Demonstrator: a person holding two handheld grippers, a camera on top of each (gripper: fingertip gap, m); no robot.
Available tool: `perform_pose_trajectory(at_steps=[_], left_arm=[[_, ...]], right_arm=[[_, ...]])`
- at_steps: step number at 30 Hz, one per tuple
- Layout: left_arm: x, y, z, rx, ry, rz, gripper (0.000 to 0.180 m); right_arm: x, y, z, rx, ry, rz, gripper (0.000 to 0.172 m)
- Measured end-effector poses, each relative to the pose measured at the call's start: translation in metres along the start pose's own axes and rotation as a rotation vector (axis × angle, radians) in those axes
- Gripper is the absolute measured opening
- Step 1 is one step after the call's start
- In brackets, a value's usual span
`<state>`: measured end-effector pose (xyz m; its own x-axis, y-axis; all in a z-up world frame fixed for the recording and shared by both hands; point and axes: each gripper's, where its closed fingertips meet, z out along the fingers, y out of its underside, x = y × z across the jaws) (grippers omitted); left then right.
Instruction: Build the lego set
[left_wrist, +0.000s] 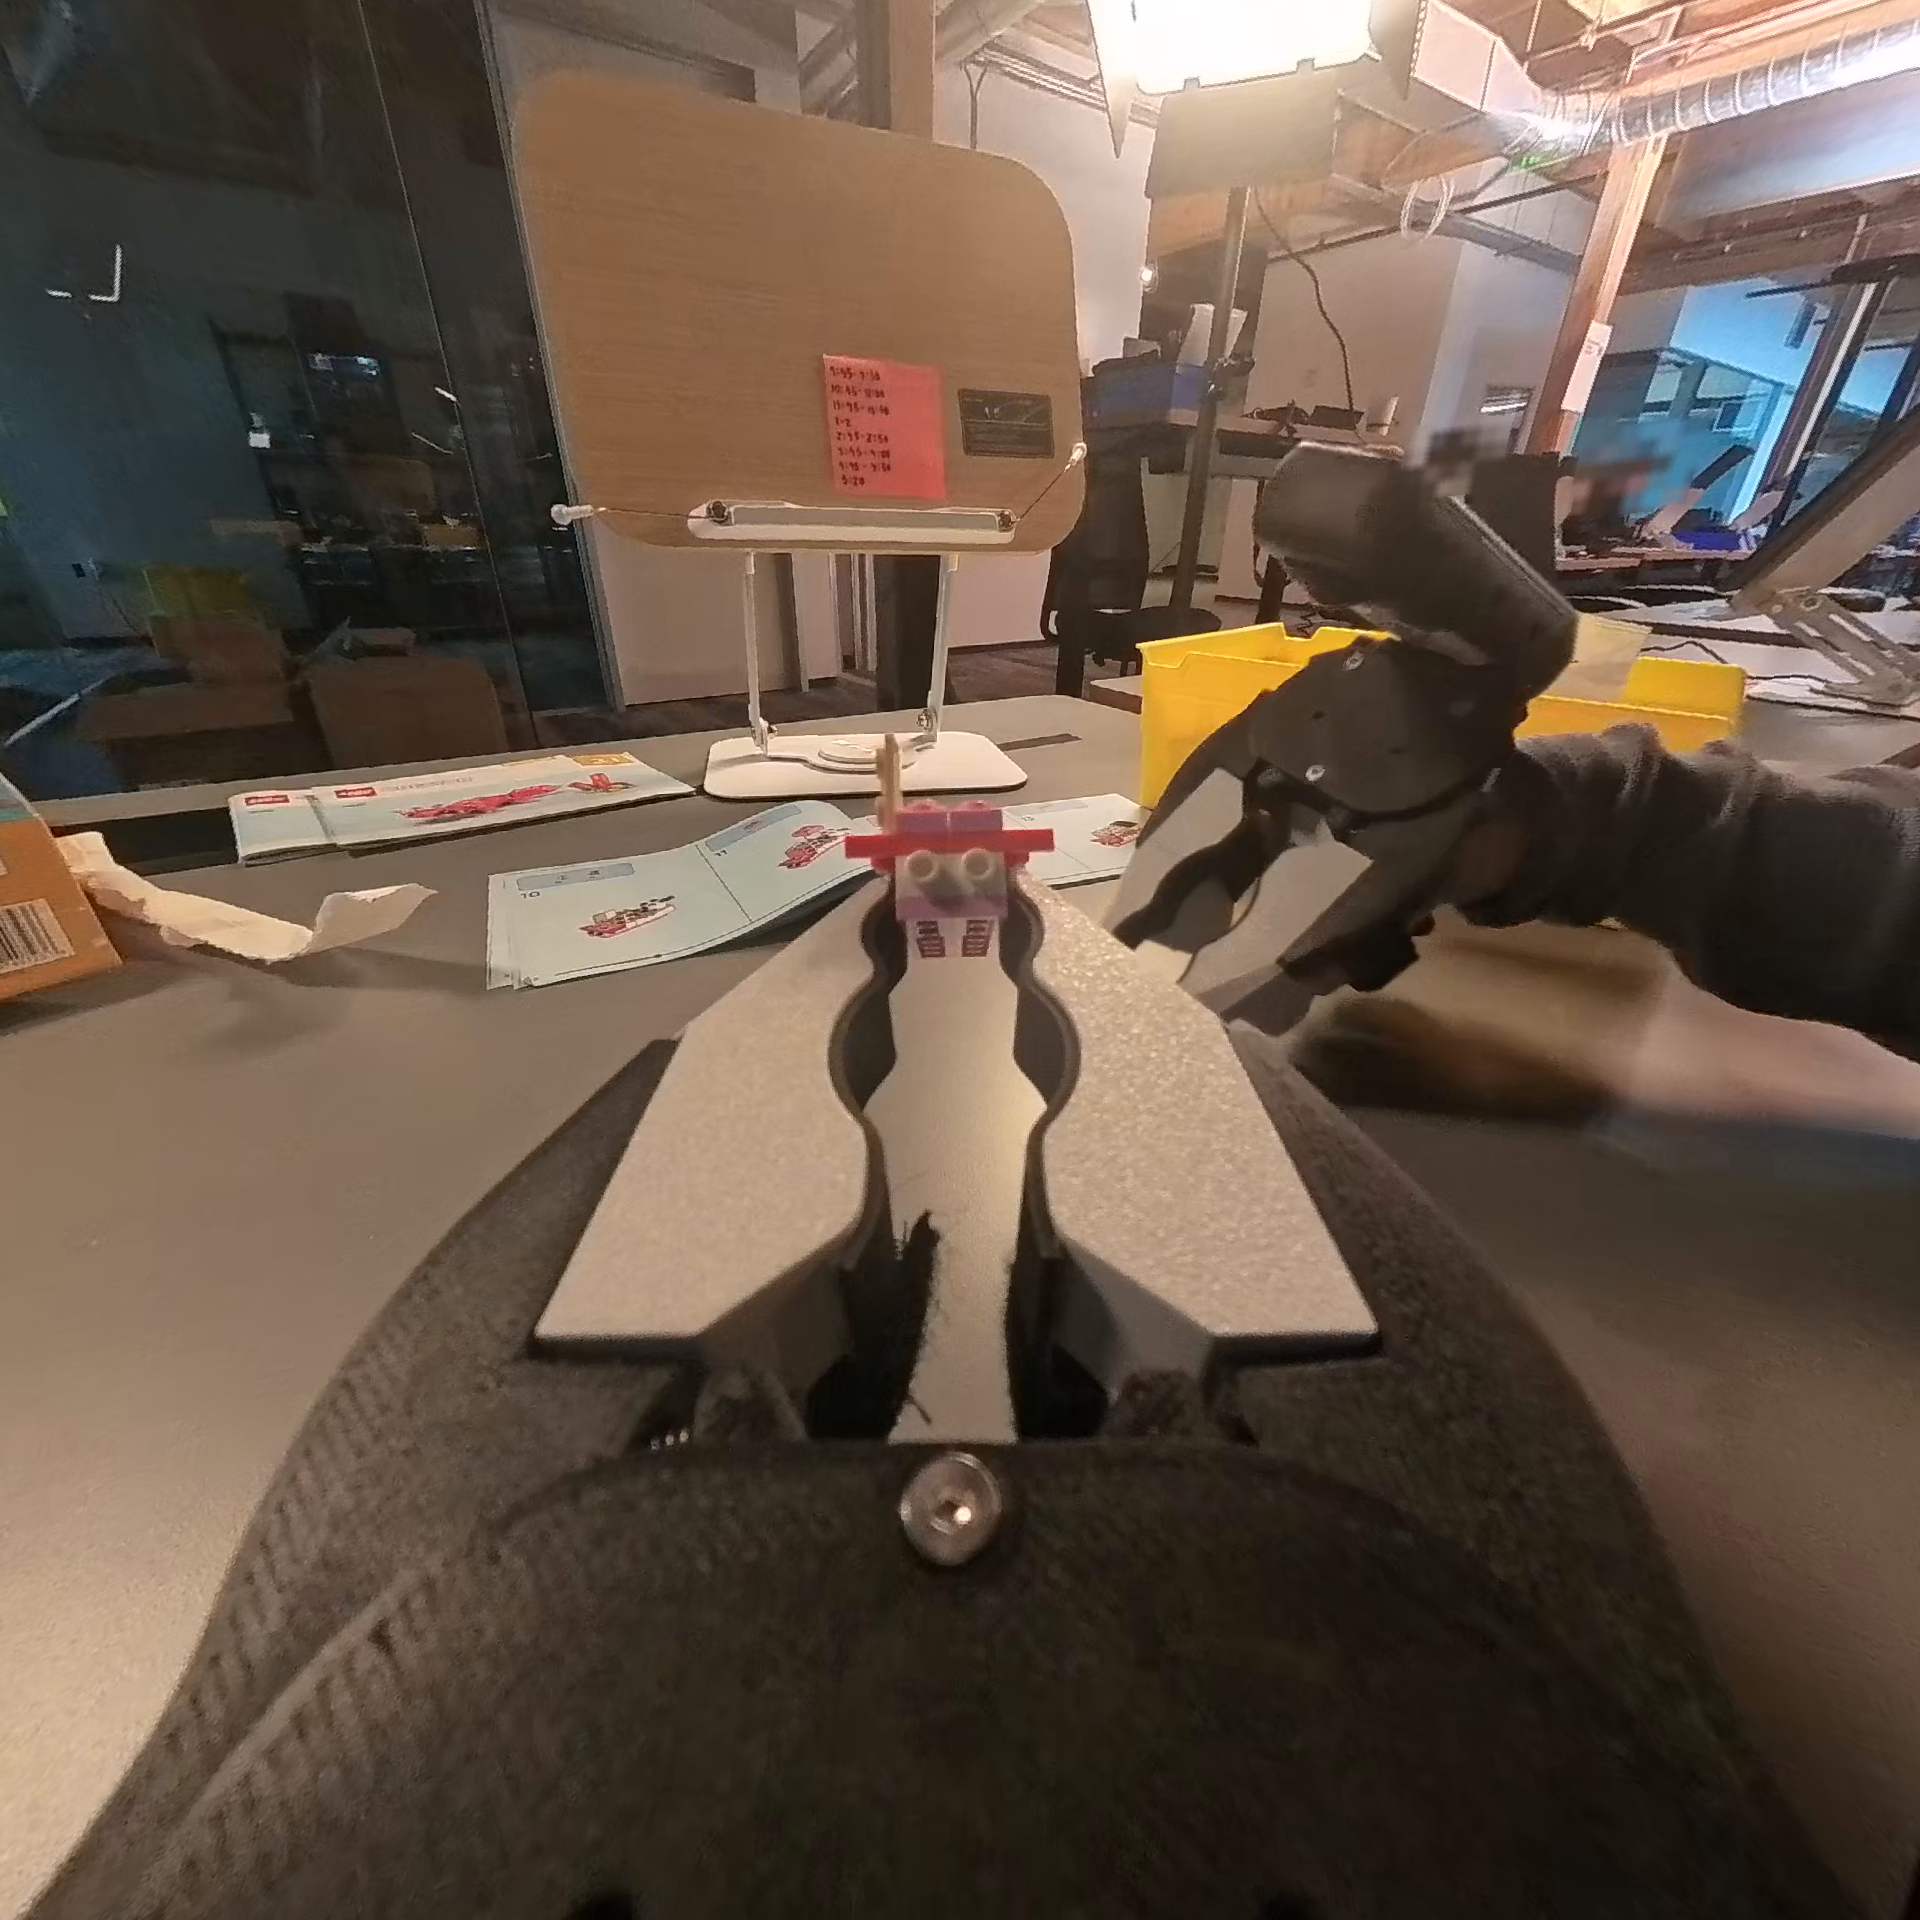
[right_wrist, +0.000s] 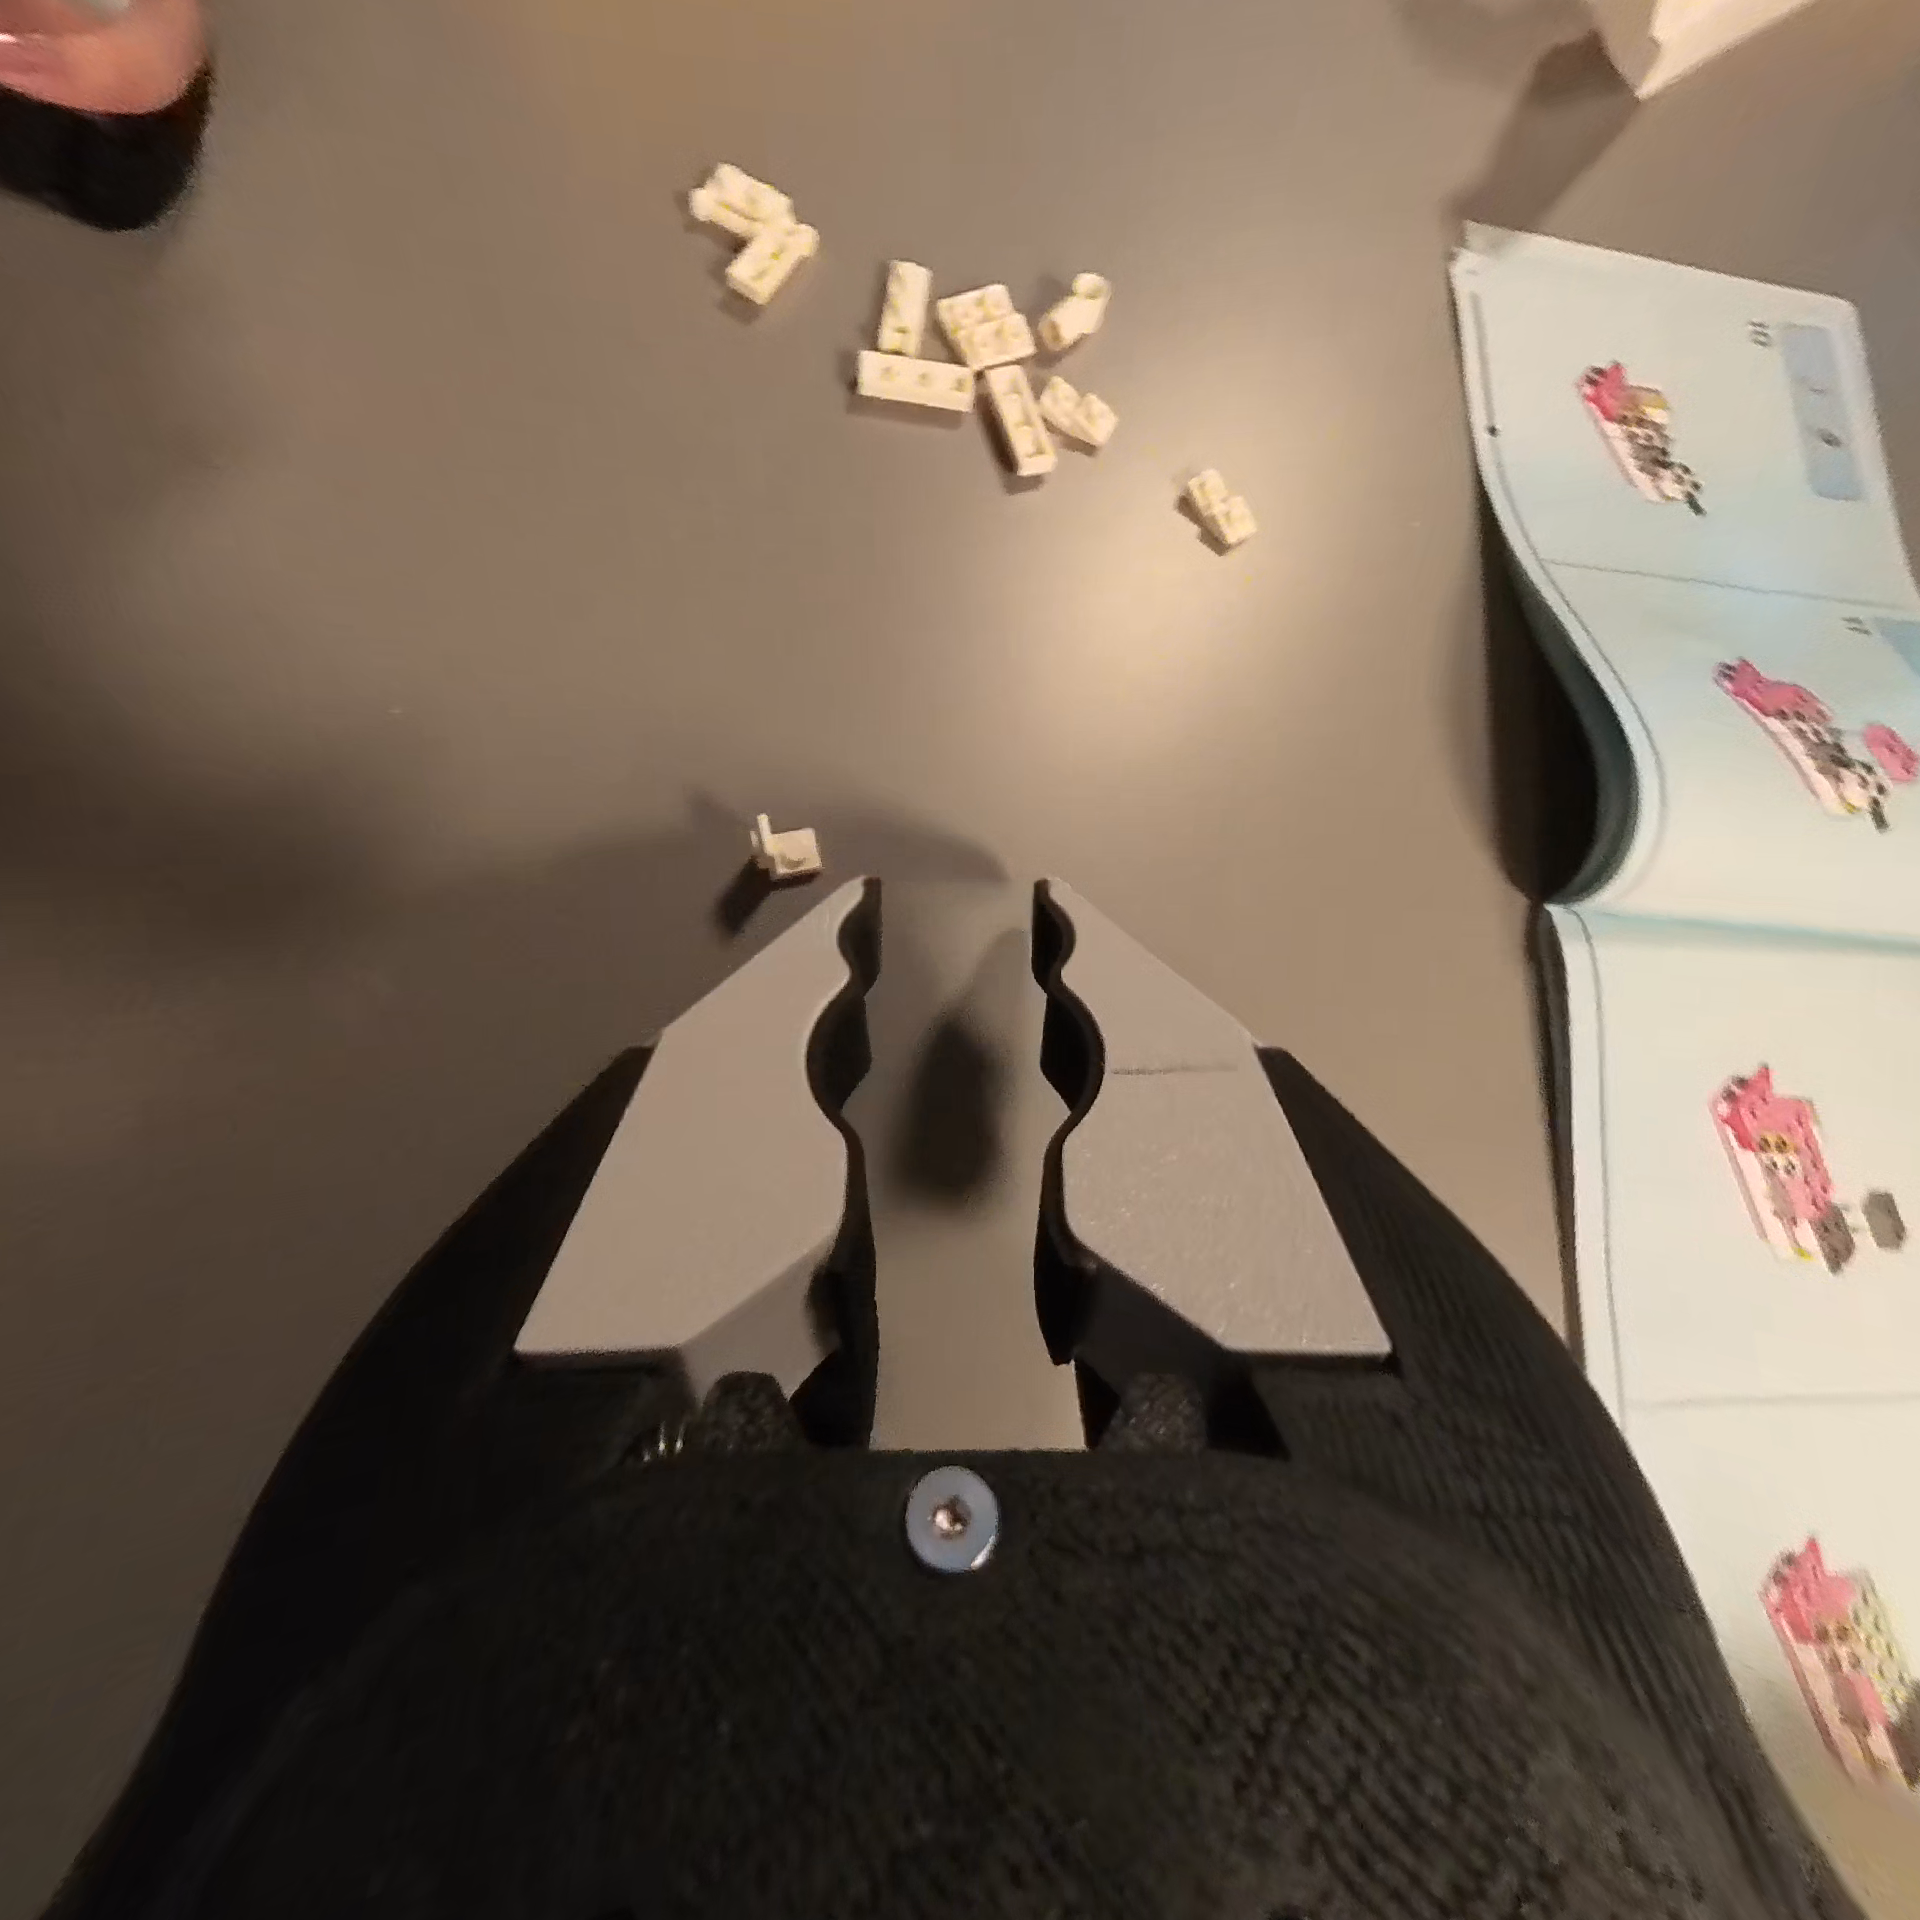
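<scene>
- My left fingers (left_wrist: 951, 914) clench one small brick model (left_wrist: 951, 873): white and lilac body, red plate on top, held above the counter (left_wrist: 312, 1091).
- My right fingers (right_wrist: 954, 883) are released, nothing between them; one tiny white piece (right_wrist: 788, 847) lies just beside the left tip.
- About ten loose white bricks (right_wrist: 977, 353) farther off.
- One open booklet (right_wrist: 1714, 727) to the right.

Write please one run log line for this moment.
left gripper: shut on brick model | right gripper: open, nothing held | nearest: small white piece on table
</scene>
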<state>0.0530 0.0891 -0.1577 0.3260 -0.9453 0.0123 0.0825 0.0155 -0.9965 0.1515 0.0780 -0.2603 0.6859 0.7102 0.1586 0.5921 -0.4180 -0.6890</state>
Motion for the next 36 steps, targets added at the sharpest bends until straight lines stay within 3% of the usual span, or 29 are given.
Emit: perform_pose_trajectory(at_steps=[5, 17, 36], left_arm=[[0.001, 0.0, 0.0, 0.0, 0.004, -0.001, 0.016], [0.003, 0.0, 0.001, -0.005, 0.015, 0.002, 0.015], [0.004, 0.0, 0.001, -0.002, 0.025, 0.003, 0.015]], right_arm=[[-0.031, -0.018, -0.015, 0.093, -0.169, 0.05, 0.027], [-0.034, -0.012, -0.004, -0.202, -0.114, -0.073, 0.013], [-0.033, -0.004, 0.003, -0.271, -0.13, -0.107, 0.009]])
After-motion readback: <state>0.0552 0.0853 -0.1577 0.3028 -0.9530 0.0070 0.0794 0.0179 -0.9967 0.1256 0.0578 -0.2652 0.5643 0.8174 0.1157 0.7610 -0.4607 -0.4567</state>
